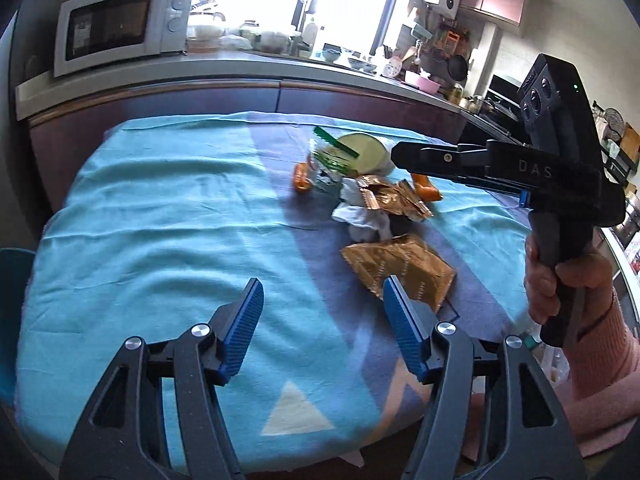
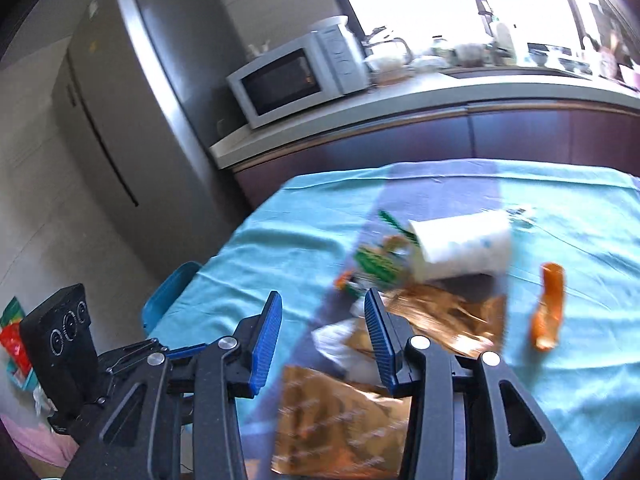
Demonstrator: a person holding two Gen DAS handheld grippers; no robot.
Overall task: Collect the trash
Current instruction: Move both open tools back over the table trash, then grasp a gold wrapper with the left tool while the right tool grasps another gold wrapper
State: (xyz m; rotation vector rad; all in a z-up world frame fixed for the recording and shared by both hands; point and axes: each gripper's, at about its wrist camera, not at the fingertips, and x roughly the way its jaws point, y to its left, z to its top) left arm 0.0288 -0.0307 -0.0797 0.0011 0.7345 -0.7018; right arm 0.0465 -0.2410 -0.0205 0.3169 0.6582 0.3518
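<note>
A heap of trash lies on the blue tablecloth (image 1: 160, 220): a flat gold wrapper (image 1: 400, 268), a crumpled gold wrapper (image 1: 392, 198), white tissue (image 1: 360, 220), a green-printed clear bag (image 1: 332, 164), a white cup (image 1: 368, 152) on its side and two orange wrappers (image 1: 302, 176). My left gripper (image 1: 323, 292) hangs open over the cloth, just short of the flat wrapper, with nothing between its pads. My right gripper (image 2: 323, 304) is open above the tissue (image 2: 340, 340) and the flat gold wrapper (image 2: 340, 412), holding nothing. The cup (image 2: 464, 244) lies beyond it.
A kitchen counter (image 1: 240, 68) with a microwave (image 1: 116, 24) runs behind the table. A fridge (image 2: 132, 92) stands to the left, with a blue chair (image 2: 172, 292) at the table's left edge. A hand in a pink sleeve (image 1: 560, 280) holds the right gripper.
</note>
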